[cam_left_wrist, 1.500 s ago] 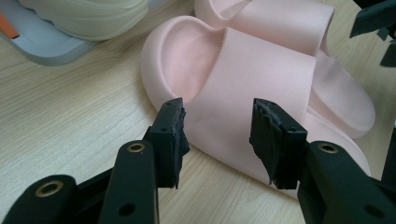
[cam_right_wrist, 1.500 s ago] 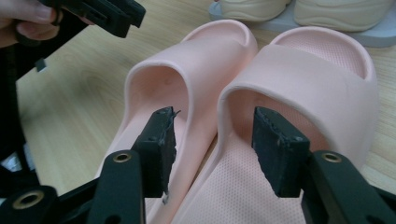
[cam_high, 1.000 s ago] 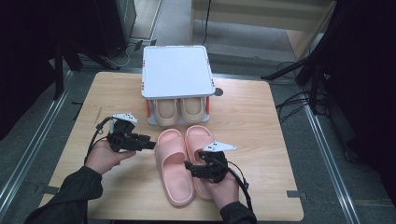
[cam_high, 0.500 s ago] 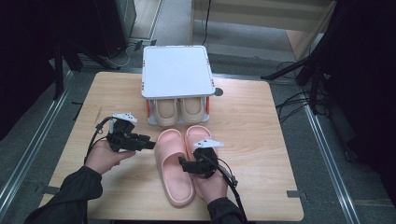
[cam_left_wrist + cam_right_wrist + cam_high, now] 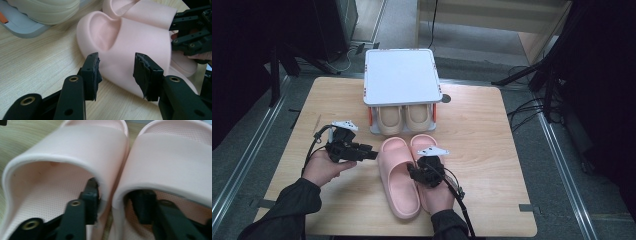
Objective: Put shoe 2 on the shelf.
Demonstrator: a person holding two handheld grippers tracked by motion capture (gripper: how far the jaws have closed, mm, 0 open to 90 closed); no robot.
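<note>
Two pink slippers lie side by side at the middle of the table, the left slipper (image 5: 394,170) (image 5: 75,147) touching the right slipper (image 5: 426,142) (image 5: 175,157). My right gripper (image 5: 414,172) (image 5: 117,197) has one jaw inside each slipper. Its jaws have just been closing and now pinch the two adjoining strap walls together. My left gripper (image 5: 372,154) (image 5: 116,75) stands open just left of the left slipper (image 5: 130,42), its pads apart from the strap and holding nothing.
A grey-white shoe rack (image 5: 399,75) stands at the back of the table with a beige pair of slippers (image 5: 404,117) under its top. Bare wooden tabletop (image 5: 492,150) stretches to the right and also to the front left.
My right gripper has slid left and forward into the slipper openings, and its jaws have closed on the inner strap walls. The left gripper has kept still.
</note>
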